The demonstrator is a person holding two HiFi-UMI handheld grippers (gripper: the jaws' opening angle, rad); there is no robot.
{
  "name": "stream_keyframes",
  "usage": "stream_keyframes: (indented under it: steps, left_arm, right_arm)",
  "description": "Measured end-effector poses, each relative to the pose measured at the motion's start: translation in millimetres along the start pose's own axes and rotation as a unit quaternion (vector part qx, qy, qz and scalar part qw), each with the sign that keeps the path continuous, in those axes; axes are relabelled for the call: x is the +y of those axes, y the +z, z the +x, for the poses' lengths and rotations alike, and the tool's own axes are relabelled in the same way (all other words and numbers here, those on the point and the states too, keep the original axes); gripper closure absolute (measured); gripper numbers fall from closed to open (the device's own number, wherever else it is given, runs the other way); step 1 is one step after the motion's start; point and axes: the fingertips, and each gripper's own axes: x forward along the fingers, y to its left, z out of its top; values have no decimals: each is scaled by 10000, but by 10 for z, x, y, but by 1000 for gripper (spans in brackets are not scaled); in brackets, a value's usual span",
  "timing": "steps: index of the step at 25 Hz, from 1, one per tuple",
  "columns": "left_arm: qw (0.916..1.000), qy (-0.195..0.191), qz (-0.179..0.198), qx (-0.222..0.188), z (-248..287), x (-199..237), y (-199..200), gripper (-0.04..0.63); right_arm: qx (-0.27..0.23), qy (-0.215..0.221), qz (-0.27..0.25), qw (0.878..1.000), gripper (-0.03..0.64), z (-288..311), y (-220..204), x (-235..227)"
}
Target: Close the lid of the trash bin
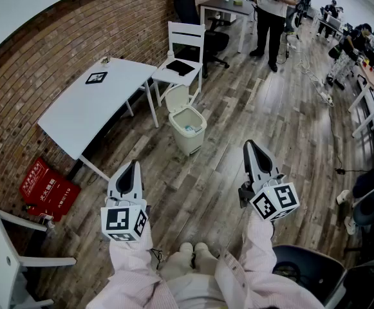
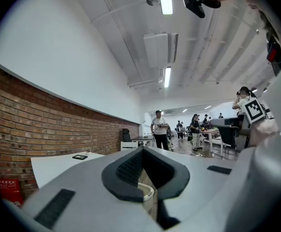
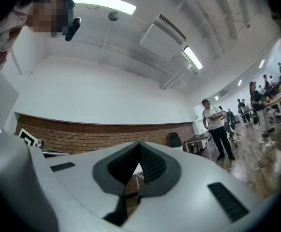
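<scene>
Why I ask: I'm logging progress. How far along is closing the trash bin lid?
Done: nothing yet. The trash bin stands beside the white table with its lid upright and open. In hand: nothing. The left gripper and right gripper are both well short of the bin, jaws together and empty. Left: reach the lid and swing it down shut.

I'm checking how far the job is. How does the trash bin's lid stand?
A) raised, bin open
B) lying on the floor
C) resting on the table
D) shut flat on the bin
A: in the head view the lid stands up behind the open top of the bin.
</scene>
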Motion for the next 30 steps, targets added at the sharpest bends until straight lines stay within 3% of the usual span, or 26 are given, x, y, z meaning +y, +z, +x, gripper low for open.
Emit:
stream_keyframes:
  steps: [7,13,26,30]
  left_arm:
    - [10000,8,-6,-16,89,-9,-7,603]
    - [10000,2,-19,-17,187,-101,6,603]
    - [10000,-48,23,-10,391,-479,3,603]
    - [10000,-25,43,23,470,-483,10,603]
  right_arm:
    - [92,150,-101,9998,614,119,-80,3]
    - [124,5,-139,9998,614,119,-91,-202]
    - [383,470,-126,9981,607,191,-205,-473]
    - [417,502,-94,9978,574,268,-258,-524]
